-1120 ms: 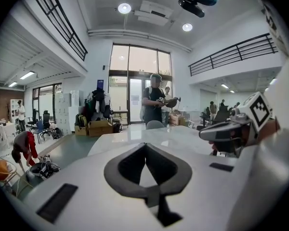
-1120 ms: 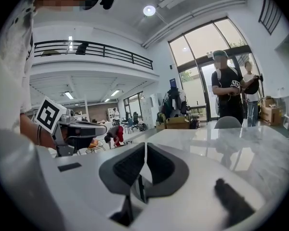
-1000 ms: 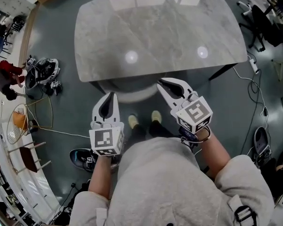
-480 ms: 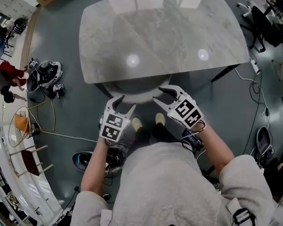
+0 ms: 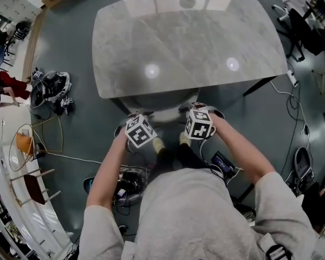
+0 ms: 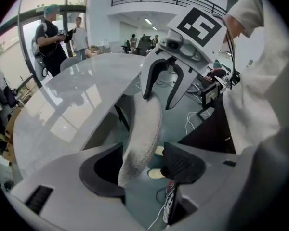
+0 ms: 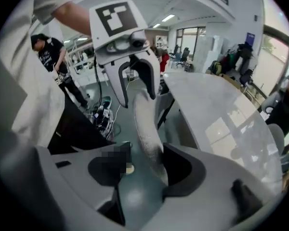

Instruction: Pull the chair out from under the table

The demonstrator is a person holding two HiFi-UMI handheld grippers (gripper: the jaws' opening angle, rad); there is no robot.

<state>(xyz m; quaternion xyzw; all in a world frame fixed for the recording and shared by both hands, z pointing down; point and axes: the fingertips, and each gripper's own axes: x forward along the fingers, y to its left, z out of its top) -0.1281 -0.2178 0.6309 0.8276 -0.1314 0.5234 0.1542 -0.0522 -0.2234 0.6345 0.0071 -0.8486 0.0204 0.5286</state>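
Note:
The chair's curved grey backrest (image 5: pixel 162 103) shows just under the near edge of the marble table (image 5: pixel 184 37). My left gripper (image 5: pixel 138 117) and right gripper (image 5: pixel 197 110) point steeply down over its top rim, a little apart. The rim (image 6: pixel 142 129) runs between the left gripper's (image 6: pixel 142 170) jaws. These have just been opening and stand wide without clamping it. The right gripper's (image 7: pixel 144 172) jaws have also just been opening, with the rim (image 7: pixel 147 124) between them, close to the table-side jaw. The seat is hidden under the table.
The person's feet (image 5: pixel 158 143) stand just behind the chair. A bag and gear (image 5: pixel 51 85) lie on the floor at left, with more gear and cables (image 5: pixel 124 180) by the left leg. A cable (image 5: pixel 292 107) trails at right. People (image 6: pixel 50 32) stand beyond the table.
Both grippers came down from chest height to the chair's backrest and tipped to point downward. Their jaws went from shut to wide open and now straddle the rim.

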